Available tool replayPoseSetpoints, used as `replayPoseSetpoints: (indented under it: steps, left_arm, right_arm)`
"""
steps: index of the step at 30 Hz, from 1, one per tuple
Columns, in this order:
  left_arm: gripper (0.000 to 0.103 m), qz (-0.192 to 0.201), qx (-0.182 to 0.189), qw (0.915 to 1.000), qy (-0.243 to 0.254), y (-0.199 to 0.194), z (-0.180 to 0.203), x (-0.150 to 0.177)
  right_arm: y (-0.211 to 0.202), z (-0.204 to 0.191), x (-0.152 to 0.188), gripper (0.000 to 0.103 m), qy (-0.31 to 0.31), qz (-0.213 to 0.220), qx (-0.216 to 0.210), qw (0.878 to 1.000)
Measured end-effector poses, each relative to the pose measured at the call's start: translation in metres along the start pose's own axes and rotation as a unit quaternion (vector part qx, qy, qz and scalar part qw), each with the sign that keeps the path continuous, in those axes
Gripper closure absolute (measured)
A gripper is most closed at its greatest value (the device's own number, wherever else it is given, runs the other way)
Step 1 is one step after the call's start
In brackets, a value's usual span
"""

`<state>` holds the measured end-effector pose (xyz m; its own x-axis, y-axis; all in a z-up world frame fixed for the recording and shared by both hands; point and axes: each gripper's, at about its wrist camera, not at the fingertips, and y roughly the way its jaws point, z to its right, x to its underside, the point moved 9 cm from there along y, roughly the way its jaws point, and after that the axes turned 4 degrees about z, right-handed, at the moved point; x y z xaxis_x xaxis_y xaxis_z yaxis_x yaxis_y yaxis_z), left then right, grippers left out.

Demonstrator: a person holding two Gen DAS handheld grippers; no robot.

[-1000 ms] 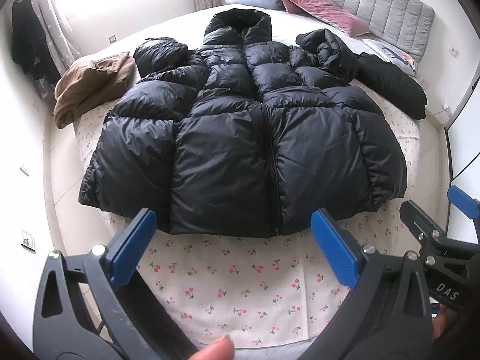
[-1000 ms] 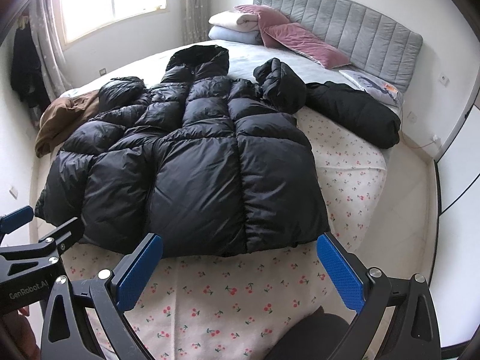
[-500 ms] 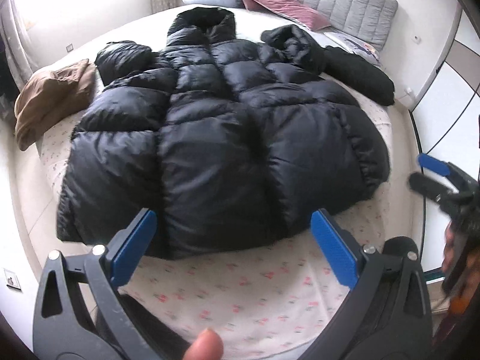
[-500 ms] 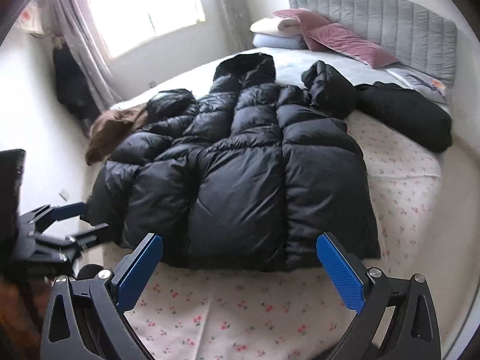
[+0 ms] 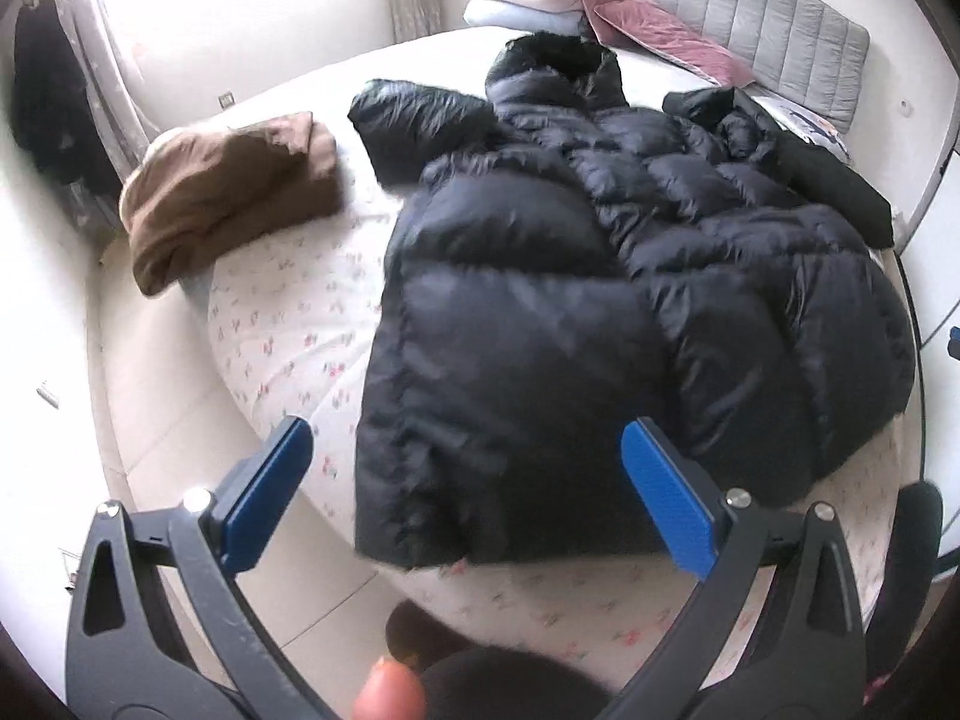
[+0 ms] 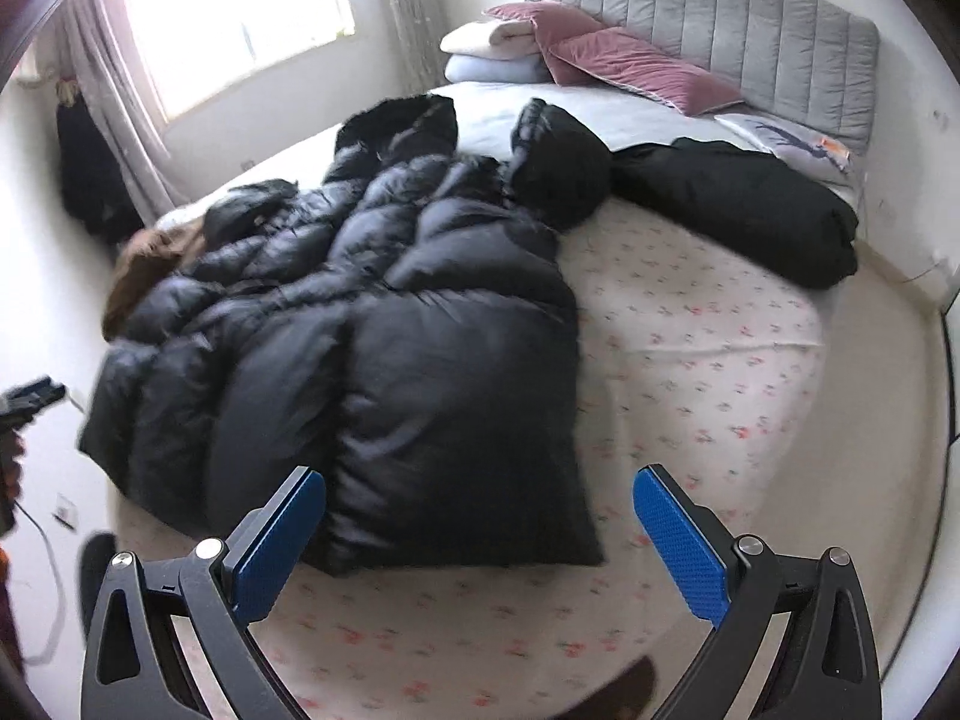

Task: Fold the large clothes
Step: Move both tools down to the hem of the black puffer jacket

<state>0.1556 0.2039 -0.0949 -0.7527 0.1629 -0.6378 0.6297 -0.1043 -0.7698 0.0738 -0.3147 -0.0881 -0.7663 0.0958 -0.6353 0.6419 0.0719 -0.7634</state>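
The bedroom held a bed (image 5: 282, 324) with a cherry-print sheet, a grey padded headboard (image 5: 750, 6) at its far end and a bright window on the left wall.

In the left wrist view, a black puffer jacket (image 5: 540, 324) lay spread front-up across the foot half of the bed, its hood toward the headboard and its hem just short of the foot edge. A folded brown garment (image 5: 228, 192) sat at the bed's left edge, well apart from the jacket's body, near its bunched sleeve. The left gripper (image 5: 468, 486) hovered with its blue pads spread wide, holding nothing, aimed at the jacket's near-left hem corner.

In the right wrist view, the same puffer jacket (image 6: 384, 324) filled the left of the bed, with a folded black garment (image 6: 738, 204) by the right edge near the pillows (image 6: 510, 48). The right gripper (image 6: 480, 534) was likewise spread and empty, above the near-right hem corner. The frame was blurred, so whether a pad touched the fabric was hard to say.

The step in hand looked like reaching for the hem. Doing it well likely means pinching both layers at each corner, deep enough that slippery padding would not slide out, and lifting both sides evenly.
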Motion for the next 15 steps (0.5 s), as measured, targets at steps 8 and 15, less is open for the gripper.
replayPoseSetpoints:
  steps: [8,15]
  left_arm:
    - [0.0,-0.053,-0.009,0.9964,0.065,0.021,-0.014,0.062]
    - [0.001,-0.074,-0.06,0.9902,0.102,0.058,-0.032,0.079]
  right_arm:
    - [0.04,0.018,0.056,0.0,-0.049,-0.094,0.061,0.993]
    - [0.077,0.042,0.07,0.0,-0.029,-0.131,0.094,0.987]
